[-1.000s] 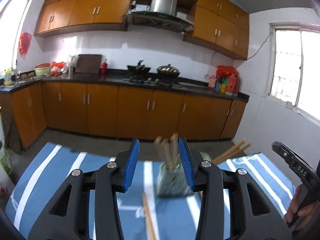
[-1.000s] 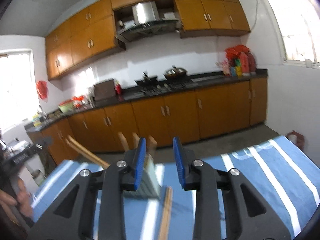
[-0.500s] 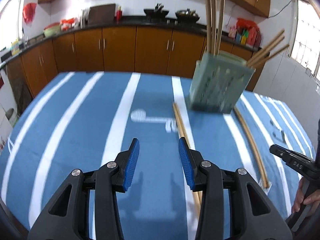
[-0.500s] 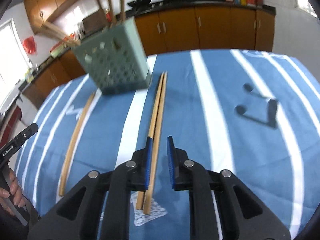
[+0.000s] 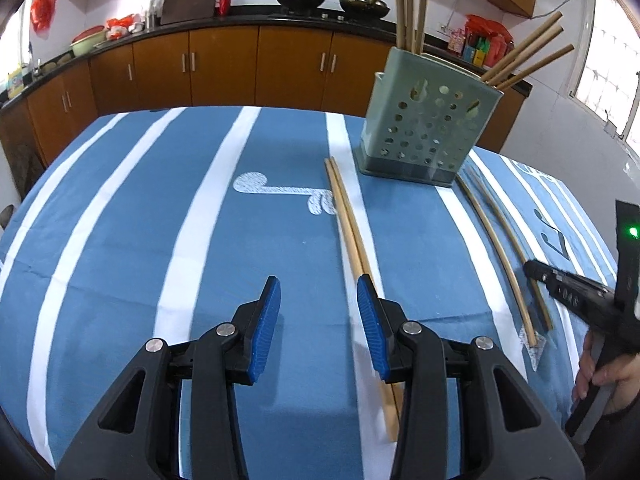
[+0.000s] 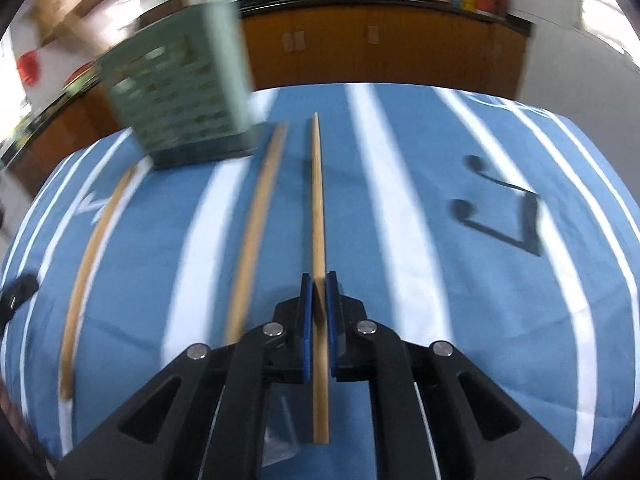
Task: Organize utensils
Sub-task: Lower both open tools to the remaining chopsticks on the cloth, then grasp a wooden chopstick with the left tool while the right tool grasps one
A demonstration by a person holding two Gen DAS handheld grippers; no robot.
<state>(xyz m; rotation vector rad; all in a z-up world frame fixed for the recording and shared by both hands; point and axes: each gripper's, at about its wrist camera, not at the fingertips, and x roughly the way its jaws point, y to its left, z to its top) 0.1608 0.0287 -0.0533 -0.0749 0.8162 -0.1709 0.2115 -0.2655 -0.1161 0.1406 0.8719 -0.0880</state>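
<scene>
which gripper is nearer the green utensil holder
Cannot tell. The left gripper hovers open, the right gripper grips a chopstick; the utensil holder stands beyond both.

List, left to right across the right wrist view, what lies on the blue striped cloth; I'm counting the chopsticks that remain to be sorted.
Curved wooden chopstick at the far left → pale green perforated utensil holder → loose wooden chopstick → wooden chopstick clamped in the right tool → black music-note print.
</scene>
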